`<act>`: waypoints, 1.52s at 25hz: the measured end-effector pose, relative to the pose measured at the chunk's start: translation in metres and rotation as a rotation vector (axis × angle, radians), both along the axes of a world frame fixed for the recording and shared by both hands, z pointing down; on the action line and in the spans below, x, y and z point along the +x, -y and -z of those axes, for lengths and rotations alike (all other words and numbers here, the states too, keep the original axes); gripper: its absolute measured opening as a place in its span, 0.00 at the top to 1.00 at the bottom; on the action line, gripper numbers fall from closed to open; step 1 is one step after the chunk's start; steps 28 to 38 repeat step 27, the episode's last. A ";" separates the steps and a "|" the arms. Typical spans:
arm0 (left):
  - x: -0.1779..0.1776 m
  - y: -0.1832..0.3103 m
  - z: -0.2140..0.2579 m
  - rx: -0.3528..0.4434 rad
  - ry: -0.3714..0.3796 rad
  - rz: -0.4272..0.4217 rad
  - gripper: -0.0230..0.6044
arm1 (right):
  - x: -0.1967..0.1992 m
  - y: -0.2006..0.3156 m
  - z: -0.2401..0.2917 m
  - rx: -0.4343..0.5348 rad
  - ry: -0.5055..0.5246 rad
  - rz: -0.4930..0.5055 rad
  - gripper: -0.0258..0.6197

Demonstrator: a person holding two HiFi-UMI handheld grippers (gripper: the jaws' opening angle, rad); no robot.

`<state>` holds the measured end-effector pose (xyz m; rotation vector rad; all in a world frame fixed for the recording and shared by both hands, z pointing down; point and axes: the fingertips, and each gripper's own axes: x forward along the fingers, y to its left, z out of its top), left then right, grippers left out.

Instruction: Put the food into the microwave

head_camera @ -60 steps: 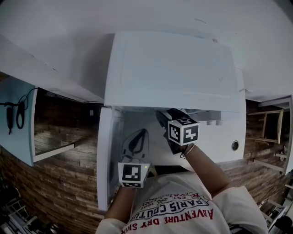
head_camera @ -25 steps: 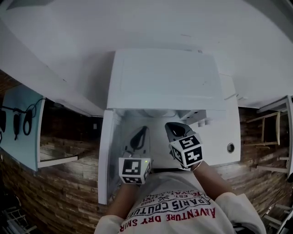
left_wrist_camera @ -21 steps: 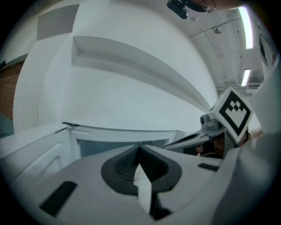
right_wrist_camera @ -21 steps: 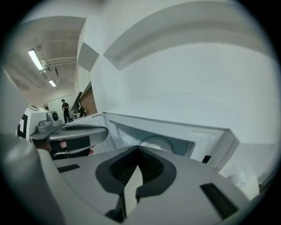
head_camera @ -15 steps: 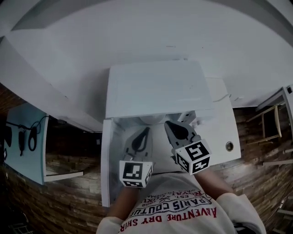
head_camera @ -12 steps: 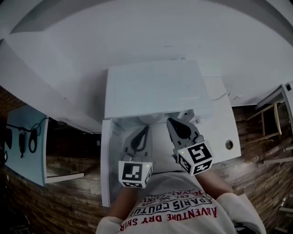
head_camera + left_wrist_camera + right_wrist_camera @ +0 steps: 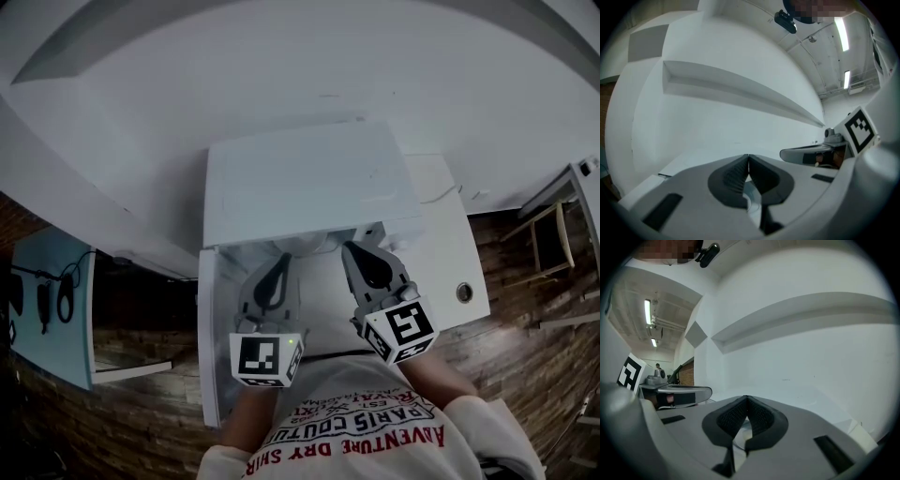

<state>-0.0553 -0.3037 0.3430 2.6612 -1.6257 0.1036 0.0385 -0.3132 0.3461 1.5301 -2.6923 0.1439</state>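
The white microwave [image 7: 309, 178] is seen from above, its door [image 7: 211, 347] swung open to the left. A pale rounded shape [image 7: 302, 246] shows at the top of the opening; I cannot tell whether it is the food's dish. My left gripper [image 7: 279, 261] and right gripper [image 7: 359, 251] hang side by side, level, in front of the opening. In the left gripper view the left gripper [image 7: 748, 157] has its pads meeting at the tips. The right gripper [image 7: 747, 398] looks the same in its own view. I see nothing gripped in either.
A long white ledge [image 7: 740, 93] runs along the wall behind the microwave. A light blue panel [image 7: 52, 300] with dark cables hangs at the left. A wooden chair [image 7: 553, 234] stands at the right. A round knob [image 7: 464, 292] sits on the white front right of the opening.
The right gripper has drawn back from the microwave opening. Both grippers have risen and now sit level with each other. Their jaws have stayed shut.
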 end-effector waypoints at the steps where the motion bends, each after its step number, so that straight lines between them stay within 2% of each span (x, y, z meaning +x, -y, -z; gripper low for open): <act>1: 0.002 -0.001 0.000 0.001 0.001 -0.002 0.95 | 0.001 0.000 -0.001 -0.002 0.002 -0.001 0.94; 9: 0.003 -0.003 -0.004 -0.007 0.004 0.003 0.95 | 0.003 0.002 -0.005 -0.011 -0.008 -0.001 0.94; 19: 0.001 0.000 -0.003 -0.006 -0.003 0.015 0.95 | 0.000 0.001 -0.004 -0.025 0.033 0.011 0.94; 27: 0.002 -0.001 -0.010 -0.043 -0.053 0.017 0.95 | 0.000 -0.001 -0.007 -0.044 0.051 0.024 0.94; 38: 0.002 -0.001 -0.010 -0.043 -0.053 0.017 0.95 | 0.000 -0.001 -0.007 -0.044 0.051 0.024 0.94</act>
